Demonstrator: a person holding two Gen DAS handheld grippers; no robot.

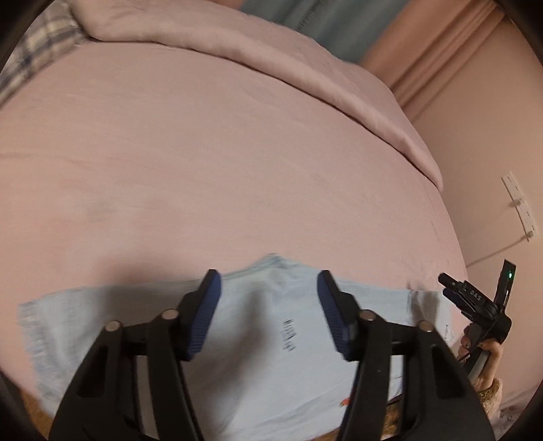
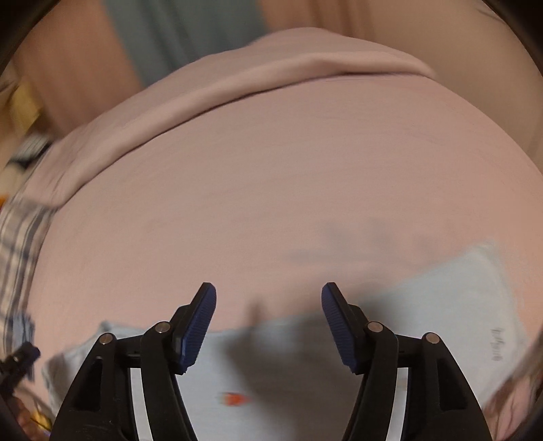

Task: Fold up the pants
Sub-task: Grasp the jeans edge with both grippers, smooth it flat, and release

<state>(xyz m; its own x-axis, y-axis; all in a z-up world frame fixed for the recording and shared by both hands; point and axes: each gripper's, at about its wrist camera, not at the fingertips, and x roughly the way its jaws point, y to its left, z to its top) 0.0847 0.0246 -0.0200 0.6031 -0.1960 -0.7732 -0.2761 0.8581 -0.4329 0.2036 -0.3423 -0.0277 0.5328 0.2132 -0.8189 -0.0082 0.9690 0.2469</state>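
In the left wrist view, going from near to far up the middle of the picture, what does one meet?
Left gripper → light blue pants → pink bed sheet → folded pink duvet → grey-blue curtain.

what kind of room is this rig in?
Most likely a bedroom. The light blue pants lie on a bed with a pink sheet, a folded pink duvet along its far side, and a plaid pillow at one corner. Pink curtains hang behind.
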